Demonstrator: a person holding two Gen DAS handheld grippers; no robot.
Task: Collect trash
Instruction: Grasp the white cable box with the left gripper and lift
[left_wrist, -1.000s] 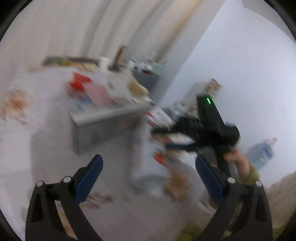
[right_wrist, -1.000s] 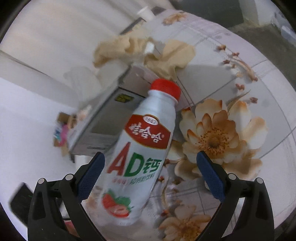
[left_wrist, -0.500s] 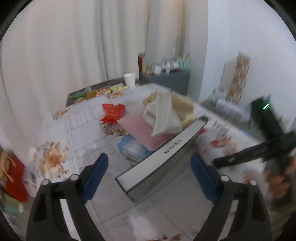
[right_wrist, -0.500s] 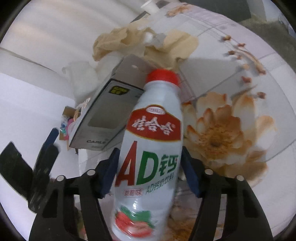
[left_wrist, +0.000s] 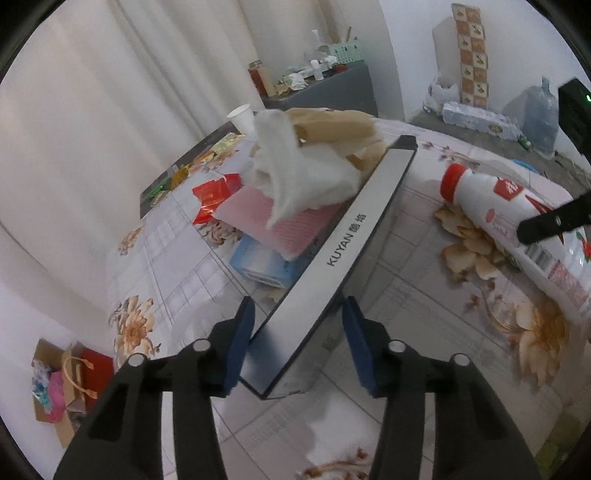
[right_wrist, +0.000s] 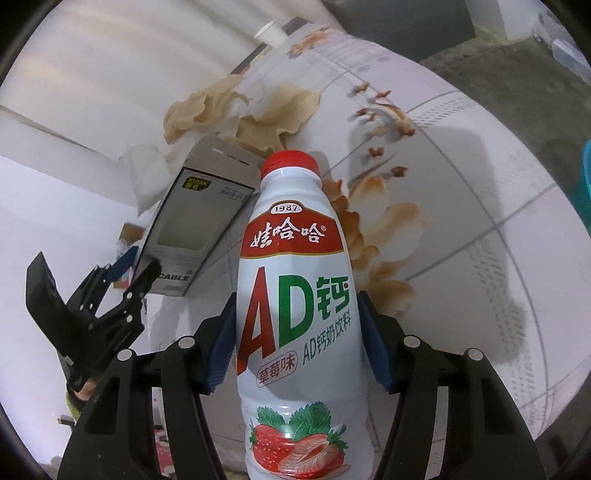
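A grey box (left_wrist: 343, 254) and heaped tissue (left_wrist: 295, 177) block the table's (left_wrist: 424, 295) middle, while bare tablecloth stays passable between box and bottle (left_wrist: 517, 229) on the right.

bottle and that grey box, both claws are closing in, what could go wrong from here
The right claw pinches the smooth, rounded bottle near its middle, so it may slip or swing when lifted. The left claw straddles only the near end of the long grey box; lifted from there, it could tip. White tissue and a pink packet sit right against the box and may get dragged or scattered.
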